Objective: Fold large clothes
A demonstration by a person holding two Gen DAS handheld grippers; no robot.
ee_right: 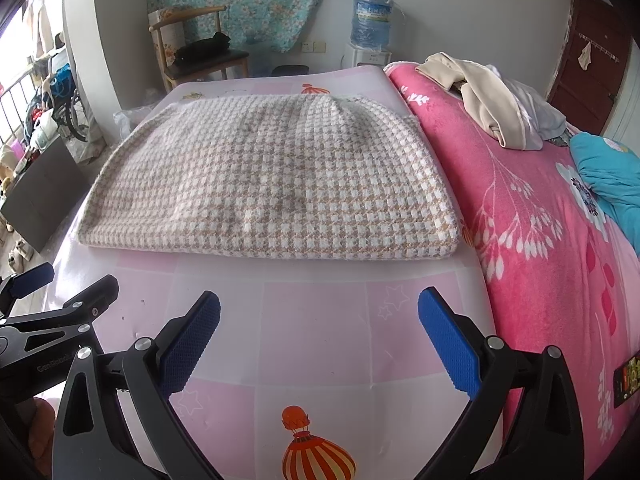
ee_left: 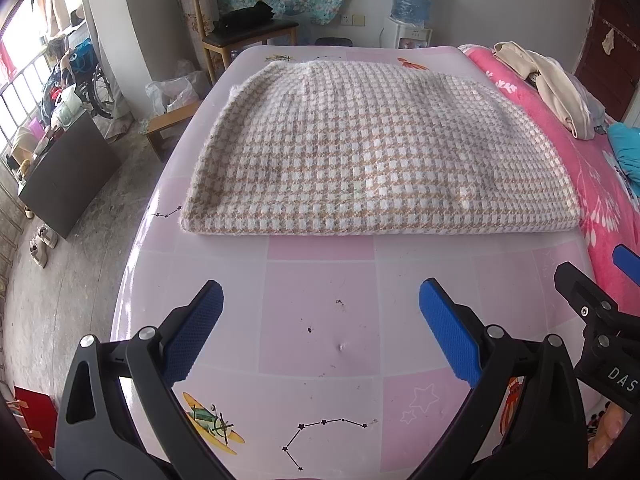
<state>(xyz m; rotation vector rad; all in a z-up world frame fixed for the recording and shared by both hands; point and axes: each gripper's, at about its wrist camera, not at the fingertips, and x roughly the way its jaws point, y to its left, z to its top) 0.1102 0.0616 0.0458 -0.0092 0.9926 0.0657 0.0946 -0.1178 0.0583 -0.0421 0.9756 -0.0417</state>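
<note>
A checked garment (ee_left: 372, 152) in white and tan lies folded into a flat, thick rectangle on the far half of the pink table (ee_left: 320, 312), its folded near edge running straight across from the table's left side to its right edge, where it touches the pink floral bedspread (ee_left: 600, 200) that butts against the table there. The near half of the table carries nothing but its printed pattern of stars, a small plane and a hot-air balloon (ee_right: 316, 452). The left gripper (ee_left: 320, 320) hovers over that bare near part, its jaws spread wide with nothing between the blue pads (ee_left: 196, 328), well short of the garment's near edge. The right gripper (ee_right: 320, 320) hangs just beside it toward the table's right edge, its jaws likewise wide apart and holding nothing; whether either touches the table cannot be told. Each gripper shows at the margin of the other's view. On the bedspread, beyond the table's far right corner, sits a heap of cream and white clothes (ee_right: 488, 100), with a teal cloth (ee_right: 608, 176) nearer along the bed. Past the table's far edge stand a wooden chair (ee_left: 244, 36) with a black item on its seat and a water dispenser (ee_left: 412, 4) against the wall, under a hanging floral fabric (ee_right: 248, 0).
</note>
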